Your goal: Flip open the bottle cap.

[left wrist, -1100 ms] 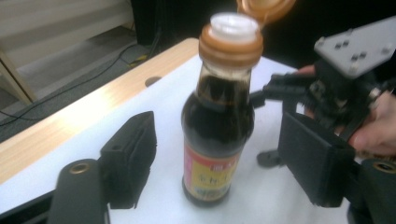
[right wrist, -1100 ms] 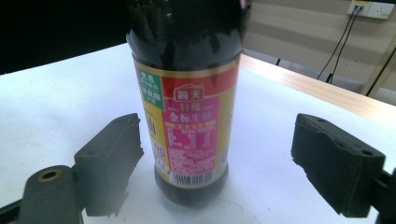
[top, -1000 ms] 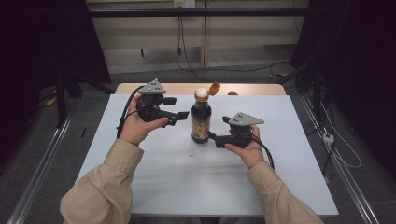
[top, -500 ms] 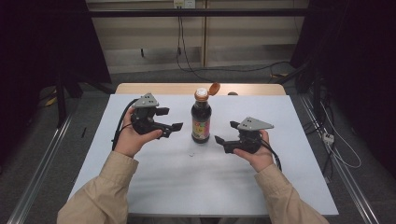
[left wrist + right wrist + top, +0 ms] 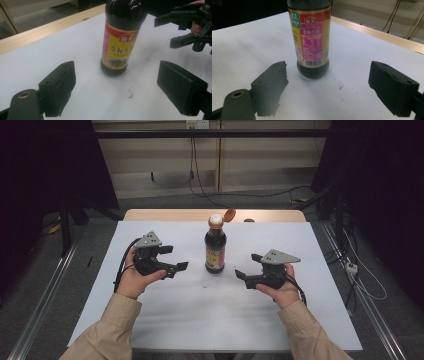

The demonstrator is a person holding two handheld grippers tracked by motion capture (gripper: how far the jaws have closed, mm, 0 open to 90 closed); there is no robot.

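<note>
White sheet over a pale wooden table (image 5: 150, 214), and on it I count one bottle (image 5: 215, 251), two grippers, two hands and two beige sleeves. Going left to right from the high view: my left gripper (image 5: 174, 258) sits in the left hand (image 5: 131, 281), jaws spread wide with nothing between them, pointed toward the bottle and held apart from it. The bottle stands upright near the middle of the sheet, toward the far edge, between the two grippers and touching neither. My right gripper (image 5: 246, 266) rests in the right hand (image 5: 280, 290), its jaws likewise spread and empty, aimed back at the bottle from the other side.

In the left gripper view the bottle's neck and cap are cut off by the top edge, and the right gripper shows at the upper right, partly cropped. In the right gripper view the top of the bottle is cropped too. Small dark specks (image 5: 130, 94) lie on the sheet in front of the bottle; I cannot tell what they are. The label print is too small for me to read.

The bottle holds dark, nearly black liquid; its orange flip cap (image 5: 229, 214) is hinged open, leaving a pale spout showing. The label is yellow with a red banner on one face, pink with a barcode on the other
</note>
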